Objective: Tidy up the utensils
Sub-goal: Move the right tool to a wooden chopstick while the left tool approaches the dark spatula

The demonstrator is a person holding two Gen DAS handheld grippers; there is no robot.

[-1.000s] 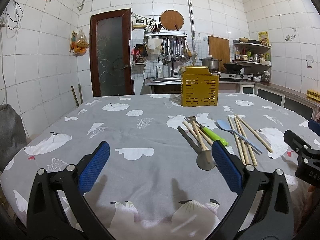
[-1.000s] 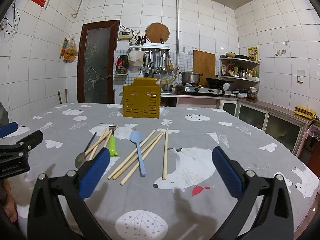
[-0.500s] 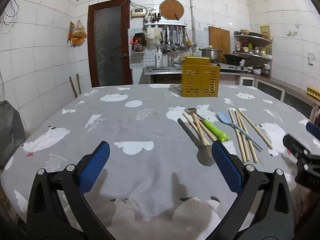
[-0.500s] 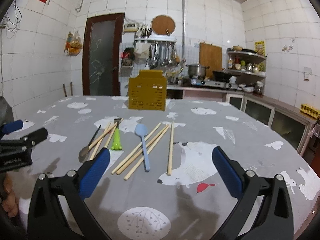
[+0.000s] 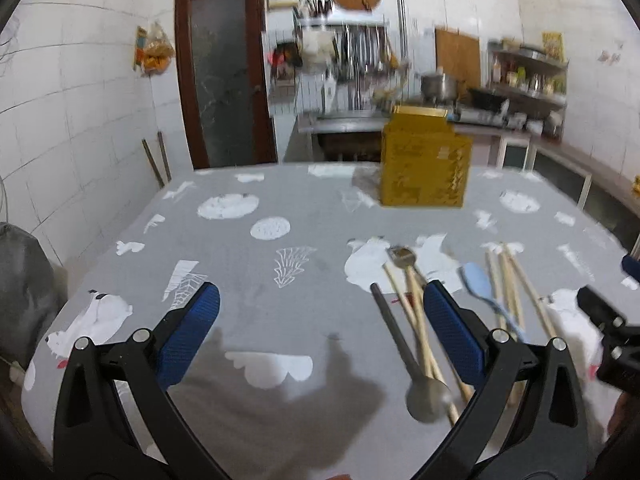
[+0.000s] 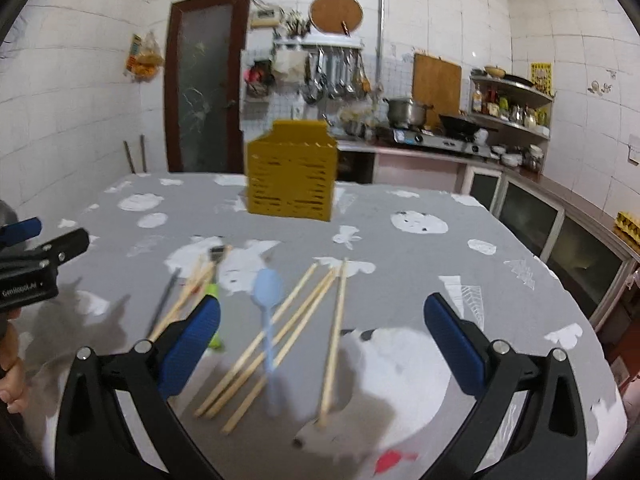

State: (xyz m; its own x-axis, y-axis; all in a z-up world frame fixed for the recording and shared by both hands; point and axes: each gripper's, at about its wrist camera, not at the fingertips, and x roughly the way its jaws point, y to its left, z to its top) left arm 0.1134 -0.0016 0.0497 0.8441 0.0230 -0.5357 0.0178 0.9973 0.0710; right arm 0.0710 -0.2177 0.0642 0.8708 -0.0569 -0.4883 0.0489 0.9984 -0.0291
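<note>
A yellow slotted utensil holder (image 6: pixel 291 172) stands upright at the far middle of the table; it also shows in the left wrist view (image 5: pixel 424 160). Loose utensils lie in front of it: several wooden chopsticks (image 6: pixel 296 320), a light blue spoon (image 6: pixel 269 300), a green-handled fork (image 6: pixel 214 280) and a metal spoon (image 5: pixel 404 348). My left gripper (image 5: pixel 320 336) is open and empty above the cloth, left of the metal spoon. My right gripper (image 6: pixel 322 344) is open and empty, straddling the chopsticks and the blue spoon from above.
A grey patterned tablecloth (image 6: pixel 400 240) covers the table. Behind it are a kitchen counter with a stove and a pot (image 6: pixel 404 112), a hanging tool rack (image 6: pixel 332 68), shelves and a brown door (image 6: pixel 200 92). The table's right edge drops toward low cabinets.
Both grippers have moved forward and tilted down over the table. The utensils now sit closer and lower in both views. Nothing was taken hold of.
</note>
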